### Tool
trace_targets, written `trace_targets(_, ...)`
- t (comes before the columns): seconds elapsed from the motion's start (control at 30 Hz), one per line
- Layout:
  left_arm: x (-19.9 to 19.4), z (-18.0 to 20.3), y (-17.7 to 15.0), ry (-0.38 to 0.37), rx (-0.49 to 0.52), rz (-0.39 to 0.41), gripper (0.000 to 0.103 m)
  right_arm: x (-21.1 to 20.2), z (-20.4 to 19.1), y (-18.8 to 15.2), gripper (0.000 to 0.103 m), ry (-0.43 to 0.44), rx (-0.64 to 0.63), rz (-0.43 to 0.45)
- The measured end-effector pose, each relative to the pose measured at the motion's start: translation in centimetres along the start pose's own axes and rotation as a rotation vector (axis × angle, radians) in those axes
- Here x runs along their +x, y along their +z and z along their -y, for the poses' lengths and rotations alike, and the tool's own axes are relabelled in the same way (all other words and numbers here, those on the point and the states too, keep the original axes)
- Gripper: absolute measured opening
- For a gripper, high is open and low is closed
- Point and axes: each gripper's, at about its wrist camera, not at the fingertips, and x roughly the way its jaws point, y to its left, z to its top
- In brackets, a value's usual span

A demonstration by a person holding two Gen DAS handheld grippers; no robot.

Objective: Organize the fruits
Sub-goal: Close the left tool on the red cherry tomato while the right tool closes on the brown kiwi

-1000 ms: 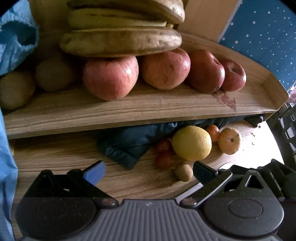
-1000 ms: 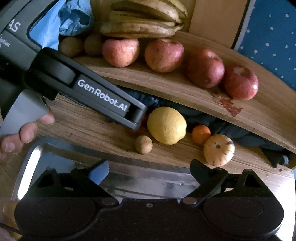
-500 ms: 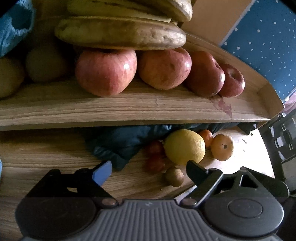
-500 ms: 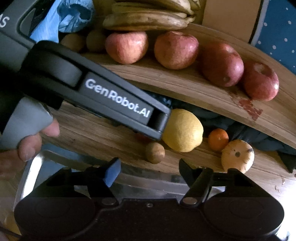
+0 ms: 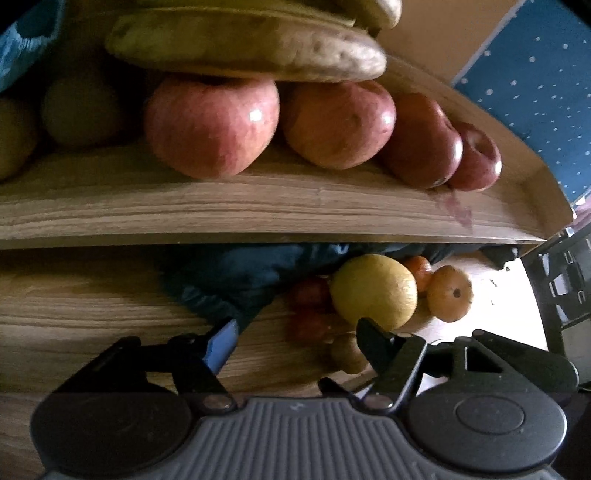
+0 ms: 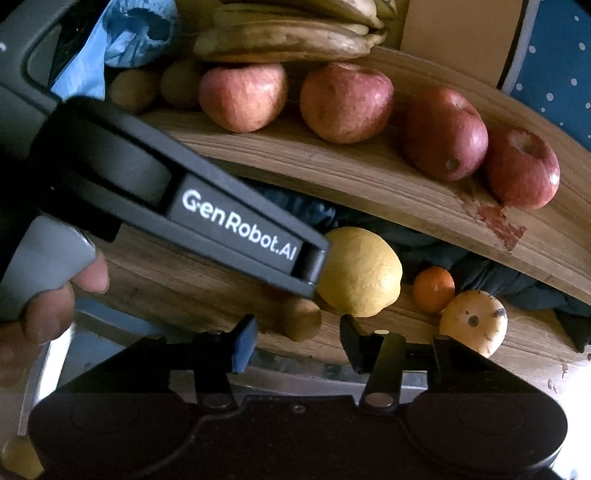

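Note:
A yellow lemon [image 5: 373,288] lies on the wooden table under a raised wooden shelf [image 5: 258,206], with a small brown kiwi [image 5: 347,352], red tomatoes [image 5: 310,295], a small orange [image 5: 419,267] and an orange-yellow fruit [image 5: 450,293] around it. My left gripper [image 5: 295,339] is open and empty, just short of the kiwi and tomatoes. My right gripper [image 6: 299,343] is open and empty, with the kiwi [image 6: 301,319] between its fingertips' line and the lemon [image 6: 360,273] beyond. Red apples [image 6: 347,101] and bananas [image 6: 288,40] sit on the shelf.
A dark blue cloth [image 5: 229,277] lies under the shelf. A metal tray [image 6: 110,339] sits below my right gripper. The left gripper's body [image 6: 207,221] crosses the right wrist view. A blue bag [image 6: 136,33] and brown kiwis [image 6: 133,88] are at the shelf's left.
Both grippers have moved forward toward the fruit under the shelf, and their fingers have narrowed somewhat. The fruit has not moved.

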Motion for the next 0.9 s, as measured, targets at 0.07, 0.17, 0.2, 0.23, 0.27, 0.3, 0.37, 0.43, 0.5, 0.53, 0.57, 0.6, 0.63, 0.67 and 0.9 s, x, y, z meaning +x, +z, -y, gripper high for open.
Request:
trace_targets(0.07,0.1,-0.1,0.1,0.002,-0.003,-0.003,0.074,0.3,-0.1,0.2,0.047,-0.004,-0.005,-0.005)
trace_targets(0.17,0.2,0.0,0.1,0.006,0.002,-0.005,0.073,0.8,0.5,0.1,0.045,-0.003,0.003,-0.012)
trace_targets(0.2,0.3,0.0,0.1,0.007,0.002,-0.006,0.073,0.9,0.5,0.2,0.044,-0.001,0.011,-0.015)
trace_targets(0.23,0.3,0.0,0.1,0.009,0.003,-0.008,0.072,1.0,0.6,0.2,0.043,-0.001,0.017,-0.017)
trace_targets(0.27,0.4,0.1,0.2,0.014,0.005,-0.010,0.071,1.2,0.7,0.3,0.042,-0.001,0.024,-0.019)
trace_targets(0.3,0.5,0.2,0.2,0.020,0.008,-0.013,0.070,1.5,1.0,0.2,0.042,0.000,0.028,-0.020)
trace_targets(0.37,0.7,0.4,0.2,0.037,0.018,-0.018,0.069,1.7,1.0,0.2,0.040,0.000,0.032,-0.022)
trace_targets(0.43,0.7,0.8,0.2,0.052,0.032,-0.020,0.068,1.3,1.0,-0.1,0.040,0.001,0.027,-0.020)
trace_targets(0.5,0.7,1.0,0.1,0.063,0.044,-0.020,0.067,1.2,0.9,-0.2,0.038,0.003,0.023,-0.018)
trace_targets(0.53,0.7,1.1,0.1,0.067,0.047,-0.018,0.066,1.1,0.9,-0.2,0.038,0.004,0.021,-0.017)
trace_targets(0.57,0.7,1.1,0.1,0.066,0.046,-0.018,0.065,1.0,0.8,-0.2,0.036,0.004,0.018,-0.016)
trace_targets(0.6,0.7,1.1,0.1,0.065,0.044,-0.018,0.063,1.1,0.8,-0.3,0.036,0.005,0.015,-0.015)
trace_targets(0.63,0.7,1.0,0.1,0.065,0.043,-0.019,0.061,1.1,0.8,-0.3,0.035,0.005,0.013,-0.014)
trace_targets(0.67,0.7,1.0,0.2,0.067,0.043,-0.018,0.060,1.1,0.8,-0.4,0.034,0.007,0.012,-0.015)
trace_targets(0.9,0.1,1.0,0.1,0.046,0.029,-0.030,0.058,1.2,1.0,-0.4,0.032,0.007,0.011,-0.015)
